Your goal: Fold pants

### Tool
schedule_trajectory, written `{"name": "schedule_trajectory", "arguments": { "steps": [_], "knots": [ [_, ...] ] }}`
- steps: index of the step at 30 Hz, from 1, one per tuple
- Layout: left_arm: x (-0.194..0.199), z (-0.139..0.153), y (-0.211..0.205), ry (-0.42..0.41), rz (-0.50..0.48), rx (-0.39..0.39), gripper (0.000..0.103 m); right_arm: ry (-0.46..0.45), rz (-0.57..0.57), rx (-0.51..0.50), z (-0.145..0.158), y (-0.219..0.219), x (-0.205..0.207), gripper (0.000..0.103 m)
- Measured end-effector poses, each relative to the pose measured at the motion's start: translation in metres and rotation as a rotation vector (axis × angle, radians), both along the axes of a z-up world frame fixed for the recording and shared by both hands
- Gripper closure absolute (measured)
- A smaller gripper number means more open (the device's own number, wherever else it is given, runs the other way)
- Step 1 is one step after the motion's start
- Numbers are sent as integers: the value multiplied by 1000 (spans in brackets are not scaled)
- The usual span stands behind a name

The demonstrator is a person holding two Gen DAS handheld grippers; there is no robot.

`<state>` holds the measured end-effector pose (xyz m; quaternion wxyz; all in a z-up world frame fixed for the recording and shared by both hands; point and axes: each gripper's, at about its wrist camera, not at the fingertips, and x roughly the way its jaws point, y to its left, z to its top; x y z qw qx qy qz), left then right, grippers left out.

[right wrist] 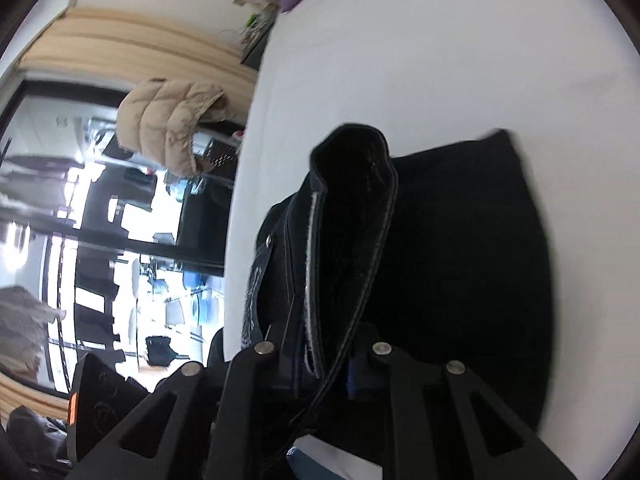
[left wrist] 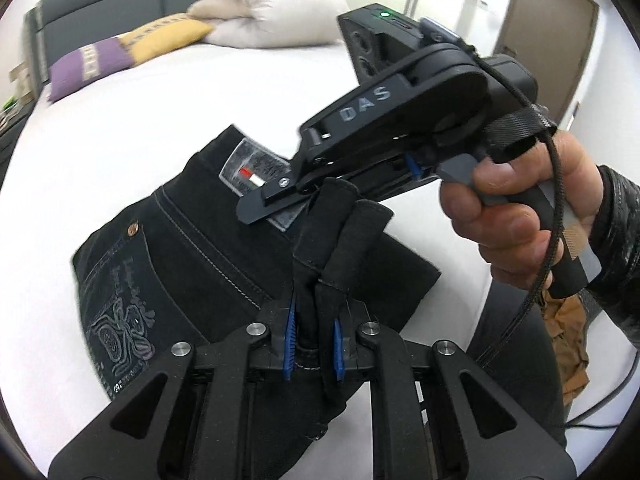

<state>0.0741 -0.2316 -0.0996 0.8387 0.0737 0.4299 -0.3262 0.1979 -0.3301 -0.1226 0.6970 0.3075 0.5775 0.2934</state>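
Black jeans (left wrist: 200, 248) lie folded on a white bed (left wrist: 200, 92), with an embroidered back pocket and a paper waist tag showing. My left gripper (left wrist: 314, 320) is shut on a bunched edge of the pants fabric that stands up between its fingers. My right gripper (left wrist: 276, 200), held in a hand, reaches in from the right, its tips over the waist tag. In the right wrist view the right gripper (right wrist: 324, 364) is shut on a stitched hem loop of the pants (right wrist: 352, 216), lifted above the rest of the pants (right wrist: 472, 248).
A folded white duvet (left wrist: 272, 12), a yellow cushion (left wrist: 168, 36) and a purple cushion (left wrist: 88, 68) lie at the head of the bed by a dark headboard. A beige puffer jacket (right wrist: 172, 120) hangs beside the bed. A brown door (left wrist: 548, 28) stands at the right.
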Motion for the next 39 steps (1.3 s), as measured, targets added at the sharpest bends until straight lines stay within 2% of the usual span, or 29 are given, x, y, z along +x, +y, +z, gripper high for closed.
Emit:
{"name": "schedule_trajectory", "arguments": {
  "steps": [7, 12, 15, 18, 20, 22, 23, 24, 25, 27, 29, 31, 32, 33, 34, 35, 36, 37, 39],
  "knots": [
    [8, -19, -42, 28, -47, 40, 90, 35, -41, 12, -25, -44, 2, 85],
    [10, -29, -47, 47, -52, 54, 90, 49, -76, 31, -44, -58, -4, 85],
    [9, -39, -48, 55, -61, 75, 89, 47, -77, 5, -51, -61, -7, 85],
    [12, -37, -35, 103, -51, 21, 83, 56, -99, 87, -65, -70, -12, 84],
    [13, -28, -24, 148, -53, -33, 82, 40, -126, 98, -63, -76, -19, 77],
    [10, -15, -3, 177, -49, -104, 73, 22, -161, 73, -54, -81, -29, 71],
    [8, -9, 9, 180, -39, -136, 62, 14, -185, 47, -48, -86, -34, 69],
    [5, -4, 23, 181, -20, -167, 46, 11, -211, 28, -44, -91, -38, 69],
    [4, 1, 39, 179, 7, -200, 43, 11, -248, 15, -37, -99, -43, 68],
    [7, 2, 62, 192, 45, -243, 43, -25, -269, -5, -18, -103, -49, 69],
    [16, 3, 81, 205, 80, -278, 43, -85, -229, 15, 5, -92, -52, 84],
    [34, 1, 101, 203, 127, -309, 44, -119, -162, 13, 18, -72, -51, 88],
    [46, -1, 107, 213, 143, -324, 51, -116, -112, 11, 17, -56, -49, 91],
    [60, -6, 116, 236, 171, -345, 67, -103, -80, -1, 9, -48, -49, 91],
    [70, -10, 122, 252, 189, -355, 72, -81, -62, -19, 1, -40, -48, 92],
    [82, -15, 129, 263, 204, -359, 73, -38, -55, -32, -14, -35, -48, 93],
    [95, -19, 136, 267, 224, -365, 79, 0, -64, -46, -27, -34, -46, 96],
    [106, -23, 142, 275, 250, -360, 82, 32, -79, -59, -38, -36, -47, 103],
    [120, -27, 151, 300, 270, -385, 83, 50, -130, -1, -55, -49, -51, 103]
  ]
}}
